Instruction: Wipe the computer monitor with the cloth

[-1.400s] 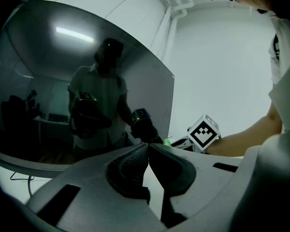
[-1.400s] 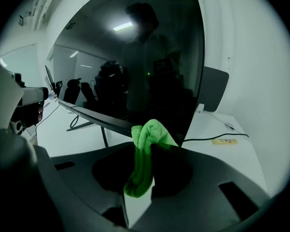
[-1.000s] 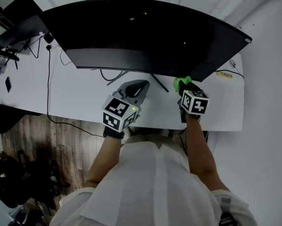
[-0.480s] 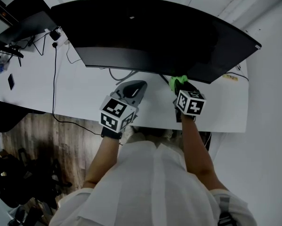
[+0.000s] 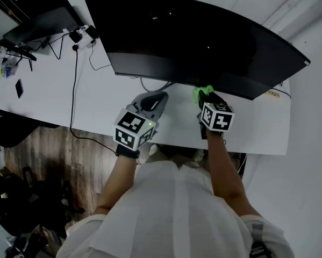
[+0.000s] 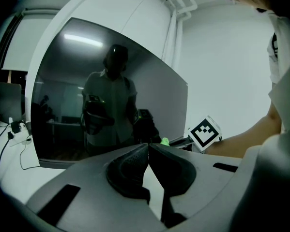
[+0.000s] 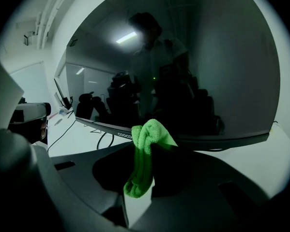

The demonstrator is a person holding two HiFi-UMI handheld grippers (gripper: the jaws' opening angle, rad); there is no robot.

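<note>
On my head view, the wide curved black computer monitor [image 5: 204,42] stands on the white tabletop [image 5: 58,90] and spans most of its width. My left tool [image 5: 154,99] hangs over the tabletop just in front of the monitor's stand, with its square-marker cube [image 5: 133,129] towards me. My right tool [image 5: 206,97] is up at the monitor's lower edge, right of centre, with the small bright green microfibre cloth [image 5: 202,93] bunched at its tip. From here I cannot tell whether the cloth touches the screen. A thin black cable [image 5: 74,101] trails across the left part of the tabletop and over its near edge, above the brown wooden floor [image 5: 53,165]. A second dark screen [image 5: 42,26] sits at the far left corner.

On my left gripper view, the two dark jaws are pressed together at their tips with nothing between them. Beyond them the monitor's dark glass mirrors a person in a white shirt. The right tool's marker cube shows at the screen's lower right corner, with a speck of green beside it.

On my right gripper view, the jaws are pinching the green cloth. One fold stands up above them and a thicker fold hangs down between them. The upper fold shows against the monitor's lower bezel, close in front of the glass.
</note>
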